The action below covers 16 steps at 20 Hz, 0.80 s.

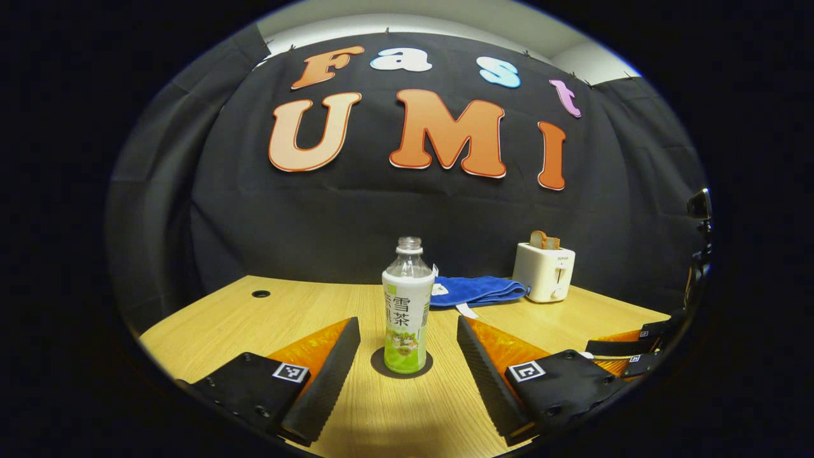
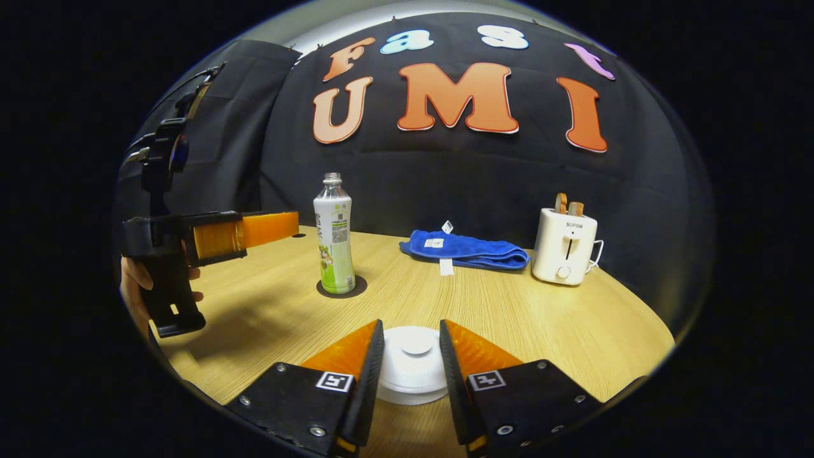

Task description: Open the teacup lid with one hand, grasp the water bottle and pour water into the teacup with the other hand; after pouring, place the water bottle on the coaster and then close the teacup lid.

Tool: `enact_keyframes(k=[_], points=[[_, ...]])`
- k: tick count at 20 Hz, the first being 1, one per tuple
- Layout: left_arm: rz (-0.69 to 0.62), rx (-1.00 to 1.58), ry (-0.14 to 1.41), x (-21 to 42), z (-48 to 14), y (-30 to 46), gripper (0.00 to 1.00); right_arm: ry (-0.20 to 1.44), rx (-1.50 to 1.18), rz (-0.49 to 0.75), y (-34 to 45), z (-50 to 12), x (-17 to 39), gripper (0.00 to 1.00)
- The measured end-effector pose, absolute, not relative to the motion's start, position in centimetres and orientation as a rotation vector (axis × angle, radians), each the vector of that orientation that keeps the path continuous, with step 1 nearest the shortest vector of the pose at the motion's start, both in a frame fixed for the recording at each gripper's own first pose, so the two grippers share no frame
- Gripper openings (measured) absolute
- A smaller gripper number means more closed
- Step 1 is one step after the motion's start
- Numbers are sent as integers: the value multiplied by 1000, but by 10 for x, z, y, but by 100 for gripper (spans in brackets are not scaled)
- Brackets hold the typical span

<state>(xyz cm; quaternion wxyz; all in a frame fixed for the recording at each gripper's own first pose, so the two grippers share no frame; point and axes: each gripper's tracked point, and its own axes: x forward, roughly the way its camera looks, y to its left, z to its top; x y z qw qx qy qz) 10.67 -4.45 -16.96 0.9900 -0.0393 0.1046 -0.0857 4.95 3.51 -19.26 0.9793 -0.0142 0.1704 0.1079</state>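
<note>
A capless water bottle (image 1: pixel 407 299) with a green and white label stands upright on a dark round coaster (image 1: pixel 380 366) in the left gripper view. My left gripper (image 1: pixel 407 321) is open, its fingers wide apart and short of the bottle, touching nothing. In the right gripper view the bottle (image 2: pixel 334 235) and coaster (image 2: pixel 358 289) sit at mid-left. A white teacup (image 2: pixel 413 381) with its lid (image 2: pixel 416 346) on lies between the fingers of my right gripper (image 2: pixel 412 324). Those fingers flank the lid's knob with gaps on both sides. A hand holds the left gripper (image 2: pixel 289 228) at the far left.
A folded blue cloth (image 2: pixel 467 249) lies at the back of the wooden table (image 2: pixel 540 324). A white toaster (image 2: pixel 565 245) with bread slices stands to its right. A cable hole (image 1: pixel 261 294) is at the table's far left. The right gripper (image 1: pixel 636 350) shows at the right edge.
</note>
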Motion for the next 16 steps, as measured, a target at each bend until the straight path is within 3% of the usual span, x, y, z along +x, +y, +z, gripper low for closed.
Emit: enact_keyframes(k=[4, 6, 16], points=[[-131, -93, 155, 86, -134, -31, 98, 238, -7, 192, 28, -145, 43, 79], [-105, -106, 115, 72, -111, -17, 98, 181, 5, 162, 21, -114, 34, 84], [-10, -108, -8, 13, -28, 29, 97, 41, -8, 39, -10, -8, -3, 90]])
